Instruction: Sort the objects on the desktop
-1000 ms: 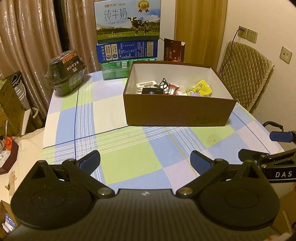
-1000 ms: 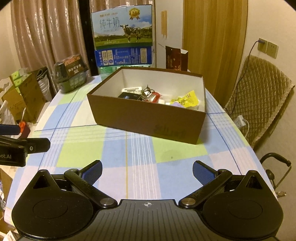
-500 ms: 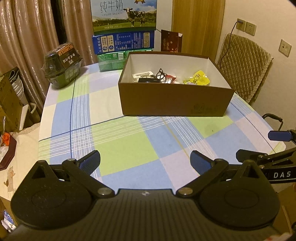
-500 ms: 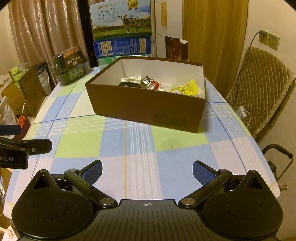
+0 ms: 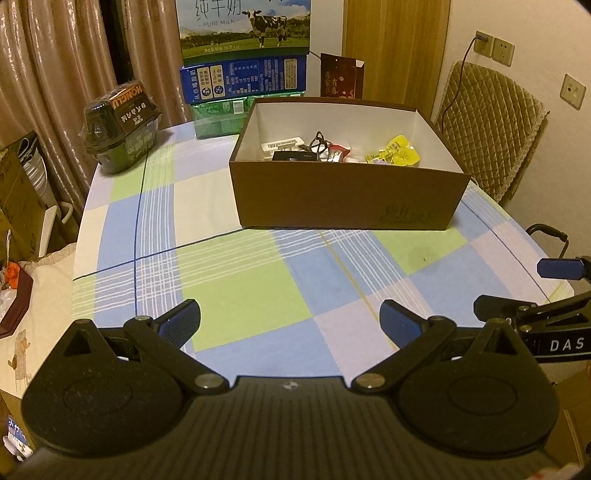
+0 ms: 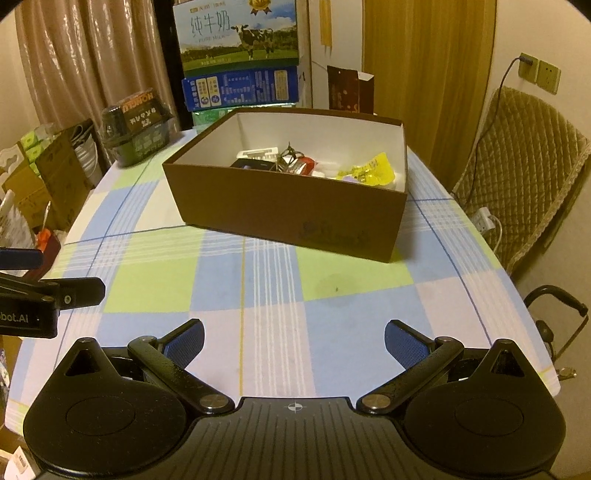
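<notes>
Straight ahead of both grippers, at the far end of the table, three cartons are stacked: the top milk carton (image 5: 244, 27) shows a cow on grass with "PURE MILK" under Chinese characters, a blue carton (image 5: 243, 79) with small unreadable print lies beneath it, and a green carton (image 5: 218, 118) sits at the bottom. Ahead and to the left of them a shrink-wrapped dark bowl pack (image 5: 123, 127) carries the word "HONGLU", seen upside down. One brown cardboard box (image 5: 343, 195) stands on the checked tablecloth (image 5: 236, 295), ahead of the left gripper (image 5: 290, 319) and slightly to its right, well apart from it. A faint dark logo on its near wall cannot be read. Inside lie the sorted bits: a yellow packet (image 5: 397, 149), a white tray (image 5: 280, 144), a red wrapper (image 5: 336, 150), a tangle of dark wire (image 5: 317, 142) and a black flat item (image 5: 293, 157). Just behind the box stands a dark red carton (image 5: 341, 75).

The left gripper is spread wide with only cloth between its blue pads. The right gripper (image 6: 293, 341) is equally wide apart and holds nothing. Each shows at the other's side, with "DAS" and "bot.AI" lettered on their bodies. A quilted chair (image 6: 517, 162) stands to the right of the table.
</notes>
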`<act>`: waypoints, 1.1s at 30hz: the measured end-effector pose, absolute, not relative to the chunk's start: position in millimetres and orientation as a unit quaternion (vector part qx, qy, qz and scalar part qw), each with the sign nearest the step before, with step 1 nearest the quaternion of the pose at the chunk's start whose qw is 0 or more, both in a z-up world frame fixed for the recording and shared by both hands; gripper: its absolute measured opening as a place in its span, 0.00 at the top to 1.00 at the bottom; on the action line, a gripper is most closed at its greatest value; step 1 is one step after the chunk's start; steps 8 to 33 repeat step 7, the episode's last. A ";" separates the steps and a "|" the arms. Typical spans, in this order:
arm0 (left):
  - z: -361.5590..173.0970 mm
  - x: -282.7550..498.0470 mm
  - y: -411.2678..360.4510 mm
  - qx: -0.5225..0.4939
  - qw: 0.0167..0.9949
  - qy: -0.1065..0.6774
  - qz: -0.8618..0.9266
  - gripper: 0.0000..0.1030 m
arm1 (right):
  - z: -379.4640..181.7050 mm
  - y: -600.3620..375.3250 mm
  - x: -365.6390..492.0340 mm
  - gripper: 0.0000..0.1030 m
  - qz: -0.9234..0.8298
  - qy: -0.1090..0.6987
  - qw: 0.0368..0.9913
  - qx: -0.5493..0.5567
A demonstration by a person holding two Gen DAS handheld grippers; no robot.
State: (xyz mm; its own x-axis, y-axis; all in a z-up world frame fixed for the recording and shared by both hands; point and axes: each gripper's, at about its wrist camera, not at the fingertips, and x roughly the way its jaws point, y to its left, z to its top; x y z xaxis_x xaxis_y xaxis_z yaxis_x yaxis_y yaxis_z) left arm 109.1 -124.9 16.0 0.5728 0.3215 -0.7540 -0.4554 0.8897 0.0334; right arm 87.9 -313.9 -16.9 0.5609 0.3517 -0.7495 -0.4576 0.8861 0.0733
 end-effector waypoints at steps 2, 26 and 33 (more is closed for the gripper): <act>15.2 110.9 -125.4 -0.082 0.882 0.408 0.221 0.01 | -17.0 -315.1 90.5 0.02 0.231 0.410 0.880 -0.065; 14.2 115.4 -127.9 -0.080 0.883 0.407 0.221 0.01 | -16.3 -316.6 95.6 0.02 0.233 0.410 0.879 -0.064; 14.2 115.4 -127.9 -0.080 0.883 0.407 0.221 0.01 | -16.3 -316.6 95.6 0.02 0.233 0.410 0.879 -0.064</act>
